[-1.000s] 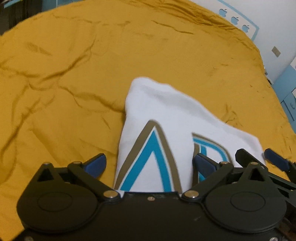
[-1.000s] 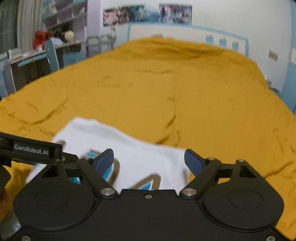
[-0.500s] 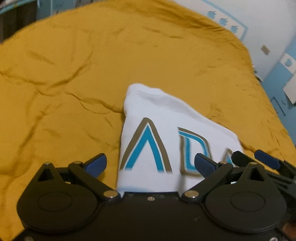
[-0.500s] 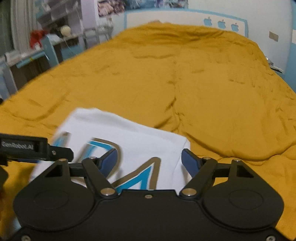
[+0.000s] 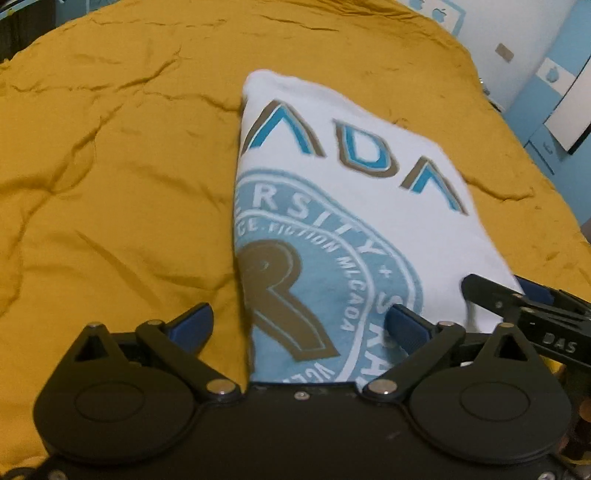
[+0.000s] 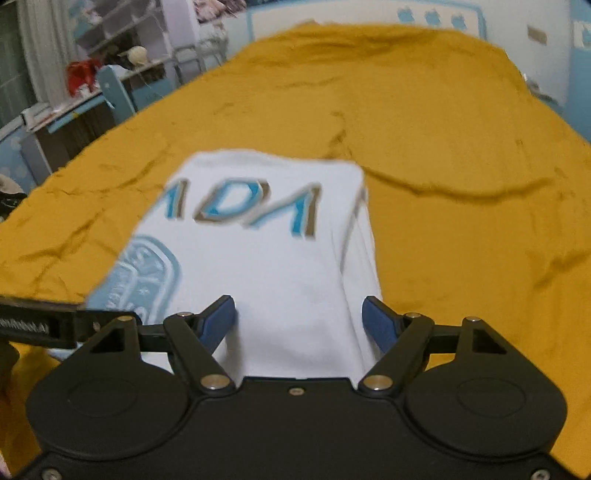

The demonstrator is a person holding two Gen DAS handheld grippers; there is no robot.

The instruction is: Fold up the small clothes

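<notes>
A folded white T-shirt (image 5: 369,206) with blue and brown letters and a light blue round emblem lies on the mustard-yellow bedspread (image 5: 110,184). My left gripper (image 5: 299,321) is open, its jaws spread over the shirt's near left edge. The right gripper shows in this view at the right (image 5: 532,295). In the right wrist view the same shirt (image 6: 280,258) lies ahead. My right gripper (image 6: 299,321) is open over the shirt's near right part. The left gripper's arm (image 6: 62,325) reaches in from the left.
The yellow bedspread (image 6: 443,147) is wrinkled and spreads all around the shirt. A desk and shelves with clutter (image 6: 92,81) stand at the far left. A blue and white wall (image 6: 443,14) lies behind the bed, with a blue cabinet (image 5: 554,110) at the right.
Both grippers have pulled back and risen from the shirt, so more of it shows, including the round emblem. Both stay open.
</notes>
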